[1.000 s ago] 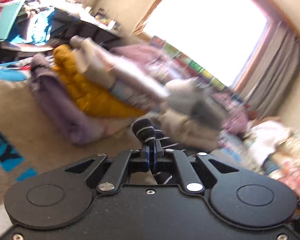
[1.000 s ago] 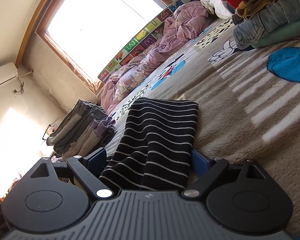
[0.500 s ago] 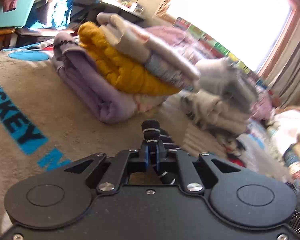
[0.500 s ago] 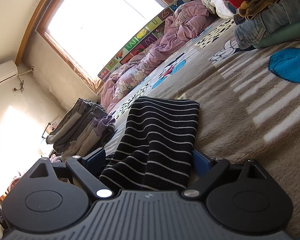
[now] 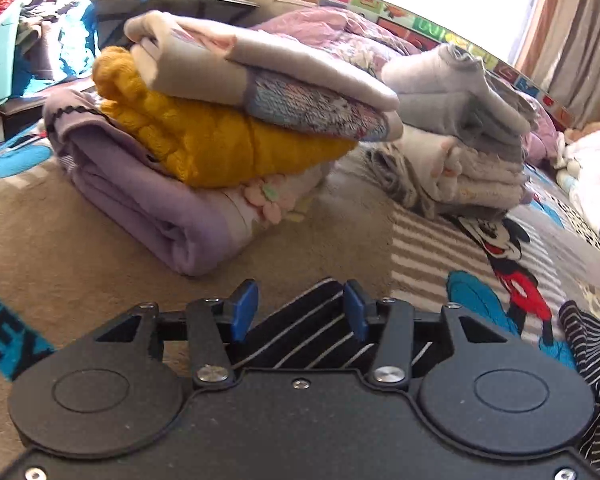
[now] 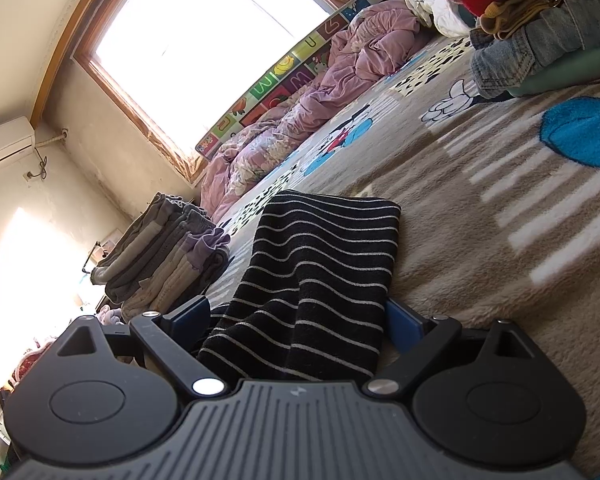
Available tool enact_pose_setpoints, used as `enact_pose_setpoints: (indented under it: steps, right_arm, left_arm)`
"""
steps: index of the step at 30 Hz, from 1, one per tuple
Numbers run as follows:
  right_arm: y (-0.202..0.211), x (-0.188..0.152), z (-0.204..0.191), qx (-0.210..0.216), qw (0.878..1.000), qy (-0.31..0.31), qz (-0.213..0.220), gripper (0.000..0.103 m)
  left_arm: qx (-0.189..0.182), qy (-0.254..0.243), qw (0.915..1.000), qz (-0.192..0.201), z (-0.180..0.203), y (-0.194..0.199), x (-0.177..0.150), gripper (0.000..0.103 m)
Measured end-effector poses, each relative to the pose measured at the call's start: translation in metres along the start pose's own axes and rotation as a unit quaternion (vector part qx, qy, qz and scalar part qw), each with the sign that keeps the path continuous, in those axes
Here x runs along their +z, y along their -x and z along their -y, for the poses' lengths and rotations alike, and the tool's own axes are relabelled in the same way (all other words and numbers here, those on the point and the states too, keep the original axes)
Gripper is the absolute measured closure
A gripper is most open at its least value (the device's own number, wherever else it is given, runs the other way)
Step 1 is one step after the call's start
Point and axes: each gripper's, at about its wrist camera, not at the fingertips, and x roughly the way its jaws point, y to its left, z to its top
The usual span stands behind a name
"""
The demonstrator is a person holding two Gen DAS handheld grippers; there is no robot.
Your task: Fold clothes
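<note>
Between spread fingers [image 5: 245,309] — striped garment [image 5: 300,328], ungripped.

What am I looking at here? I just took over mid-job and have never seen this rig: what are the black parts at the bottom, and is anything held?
Each picture comes from a camera on a hand-held two-finger gripper, looking forward along its fingers; the black plates are the gripper's own body. A person carries one in each hand. In the left view, the left gripper stands open, with the black striped garment lying between its blue fingers, not clamped. In the right view, the right gripper is also open, straddling the same garment on the cartoon-print blanket. Ahead of the left gripper sit two folded stacks: one with a yellow knit, one grey.
</note>
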Motion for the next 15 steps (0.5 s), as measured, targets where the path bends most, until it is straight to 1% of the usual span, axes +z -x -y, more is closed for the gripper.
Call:
enact_pose_setpoints:
  steps: [1,2,3,4,5,6,7,8,10,11,12,13,15]
  right_arm:
    - [0.000,0.000,0.000,0.000,1.000,0.000,0.000,0.011]
    - [0.000,0.000,0.000,0.000,1.000,0.001,0.000,0.011]
    - [0.000,0.000,0.000,0.000,1.000,0.001,-0.001,0.011]
    - [-0.001,0.000,0.000,0.000,1.000,0.002,-0.001,0.011]
    - [-0.001,0.000,0.000,0.000,1.000,0.002,-0.001,0.011]
    - [-0.001,0.000,0.000,0.000,1.000,0.002,-0.002,0.010]
    - [-0.001,0.000,0.000,0.000,1.000,0.003,-0.002,0.010]
    - [-0.001,0.000,-0.001,0.000,1.000,0.003,-0.002,0.010]
    - [-0.002,0.000,-0.001,-0.001,1.000,0.004,-0.004,0.010]
    - [-0.001,0.001,-0.001,-0.002,1.000,0.003,-0.004,0.010]
    - [-0.001,0.001,-0.001,-0.002,1.000,0.002,-0.004,0.010]
    - [-0.001,0.001,-0.001,-0.002,1.000,-0.001,-0.003,0.010]
    - [0.000,0.003,0.001,0.000,1.000,-0.011,-0.001,0.011]
  left_arm:
    - [0.000,-0.013,0.9999,-0.001,0.004,-0.002,-0.002,0.098]
    - [0.002,-0.012,0.9998,0.013,0.006,0.000,-0.003,0.098]
    - [0.006,0.001,0.9993,0.038,0.005,0.005,-0.002,0.098]
    - [0.014,0.017,0.9985,0.050,0.002,0.008,-0.001,0.098]
    - [0.026,0.035,0.9977,0.051,-0.001,0.008,0.000,0.098]
    - [0.046,0.041,0.9973,0.041,-0.003,0.005,-0.001,0.098]
    - [0.074,0.034,0.9964,0.021,-0.003,-0.002,-0.003,0.098]
    - [0.088,0.033,0.9954,0.016,-0.002,-0.003,-0.003,0.095]
    - [0.092,0.041,0.9945,0.030,0.002,0.004,0.001,0.084]
    - [0.091,0.043,0.9940,0.043,0.005,0.010,0.003,0.069]
    - [0.086,0.044,0.9935,0.059,0.011,0.017,0.004,0.060]
    - [0.078,0.047,0.9934,0.070,0.017,0.022,0.006,0.060]
    - [0.063,0.049,0.9938,0.077,0.031,0.028,0.007,0.058]
